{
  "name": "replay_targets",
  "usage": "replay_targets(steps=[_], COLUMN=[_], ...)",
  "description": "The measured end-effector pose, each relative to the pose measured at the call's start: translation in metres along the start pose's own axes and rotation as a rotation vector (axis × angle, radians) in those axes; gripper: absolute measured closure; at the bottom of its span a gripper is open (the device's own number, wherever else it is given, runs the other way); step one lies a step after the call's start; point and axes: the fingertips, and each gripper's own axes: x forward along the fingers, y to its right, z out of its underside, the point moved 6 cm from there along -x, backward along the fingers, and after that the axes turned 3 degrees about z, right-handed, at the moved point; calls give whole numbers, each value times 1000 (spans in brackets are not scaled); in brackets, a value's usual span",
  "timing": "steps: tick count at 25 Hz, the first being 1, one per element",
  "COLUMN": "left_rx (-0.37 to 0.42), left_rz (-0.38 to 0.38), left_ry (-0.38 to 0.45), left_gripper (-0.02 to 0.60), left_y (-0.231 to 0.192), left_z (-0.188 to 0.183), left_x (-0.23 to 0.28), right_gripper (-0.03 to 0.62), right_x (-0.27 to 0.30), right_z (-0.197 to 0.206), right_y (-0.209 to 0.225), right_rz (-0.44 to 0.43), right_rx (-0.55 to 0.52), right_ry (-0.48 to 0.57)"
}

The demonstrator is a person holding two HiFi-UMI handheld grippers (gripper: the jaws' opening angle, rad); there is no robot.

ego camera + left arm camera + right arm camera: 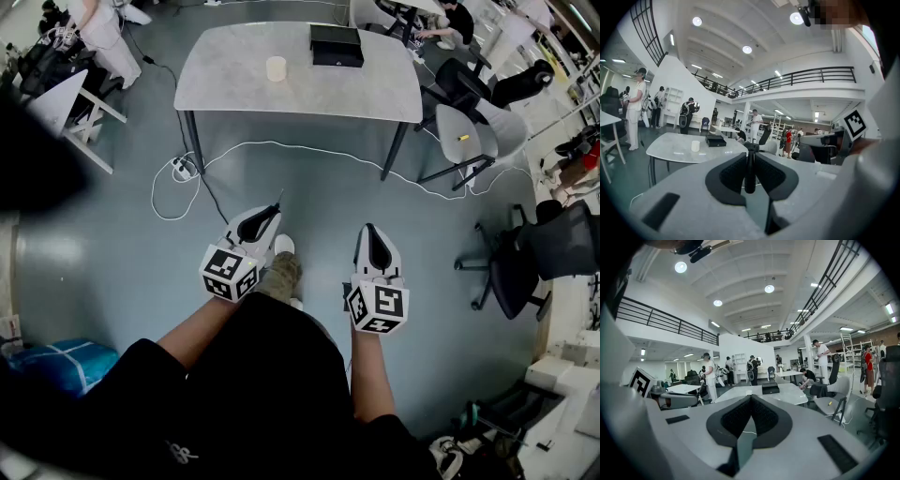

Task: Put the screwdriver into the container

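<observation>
The left gripper (750, 155) is closed on one screwdriver (749, 182). The dark shaft stands upright between the two black pads, and both pads press on it. In the head view its thin tip sticks out past the jaws of this gripper (272, 216), toward the table. The right gripper (751, 398) holds nothing: its two jaws are together and touch at the tips. In the head view it (370, 230) hangs beside the left one, and both are over the grey floor (309, 187), well apart from the table.

There is one light table (375, 84) ahead of the person. On it stand two things: one black container (336, 45) near the far edge and one white cup (276, 67) just left of it. One white cable (281, 143) lies on the floor under the table.
</observation>
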Motion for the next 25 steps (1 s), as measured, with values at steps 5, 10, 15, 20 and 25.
replay_targets(steps=[5,10,15,20,25], left_rx=[53,5,-47,-67,-67], left_rz=[14,1,-28,-10,45], left_ry=[23,3,-15,-39,-46], left_gripper=[517,517,517,517,517], left_y=[6,-15,-70,-133,-194], left_z=[-11,-1,-1,-15,-50], left_x=[-1,16,51,85,130], right_gripper=[583,583,582,582,582], right_x=[2,29,98,178,256], right_z=[1,11,13,-5,-26], right_y=[-7,-6,-8,-9,-7], right_rz=[2,-6,-37,-18,22], right_rx=[-13,52,25,22,16], right_ry=[-19,-51,-111,-121,-143])
